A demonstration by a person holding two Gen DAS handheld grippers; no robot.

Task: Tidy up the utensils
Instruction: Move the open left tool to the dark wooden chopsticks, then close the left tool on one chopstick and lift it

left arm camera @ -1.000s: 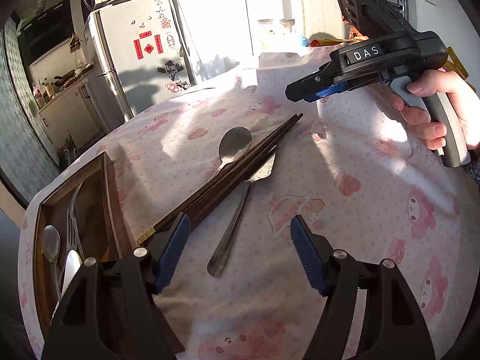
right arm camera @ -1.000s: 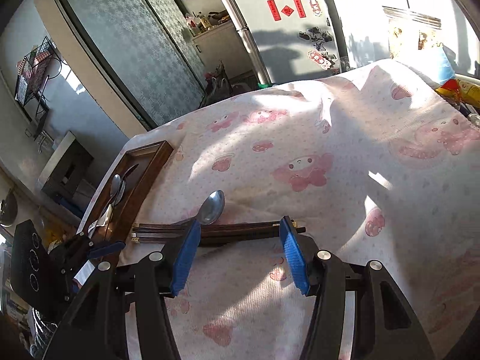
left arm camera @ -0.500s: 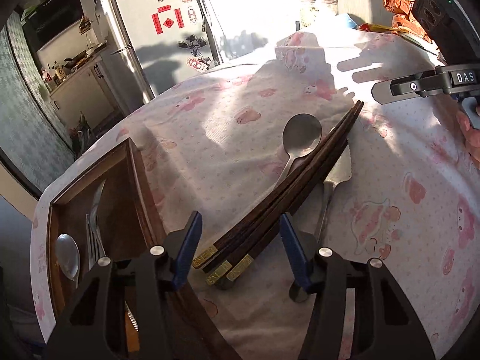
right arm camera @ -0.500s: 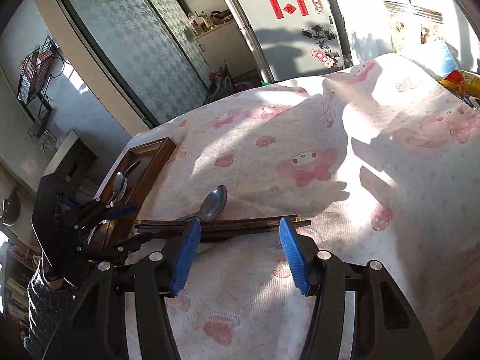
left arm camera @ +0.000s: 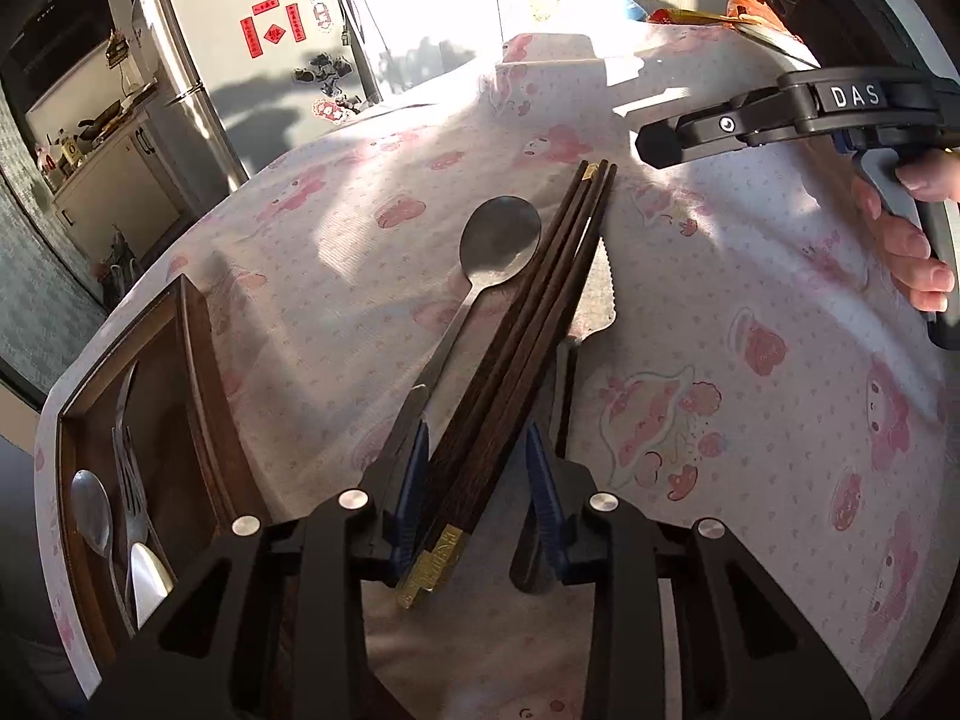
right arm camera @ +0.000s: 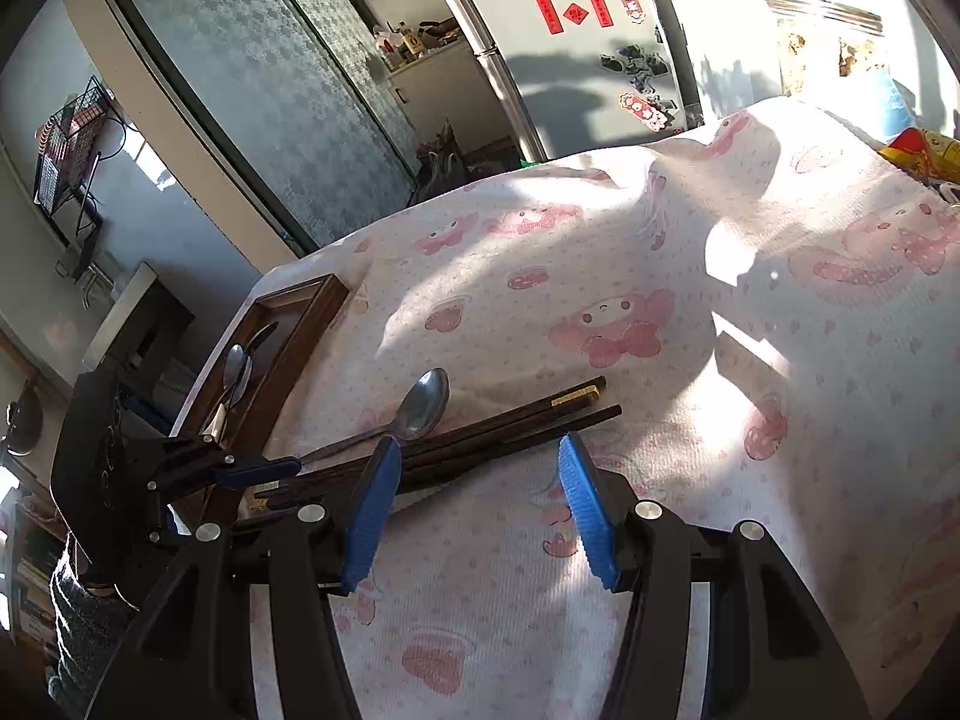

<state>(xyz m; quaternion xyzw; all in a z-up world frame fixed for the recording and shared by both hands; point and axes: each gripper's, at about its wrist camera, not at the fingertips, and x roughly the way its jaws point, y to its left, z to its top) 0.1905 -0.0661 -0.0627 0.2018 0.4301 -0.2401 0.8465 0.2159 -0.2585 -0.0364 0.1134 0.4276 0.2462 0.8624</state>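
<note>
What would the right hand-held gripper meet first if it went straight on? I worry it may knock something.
Probably the chopsticks: the right hand-held gripper stands open just short of the bundle, which lies across its line. Depth is unclear.

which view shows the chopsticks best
The left wrist view: the chopsticks run lengthwise up the frame, sunlit, from their gold-banded ends between the left gripper pads to the far ends. The right wrist view shows them sideways and lower in the frame, partly hidden behind the right gripper pad.
</note>
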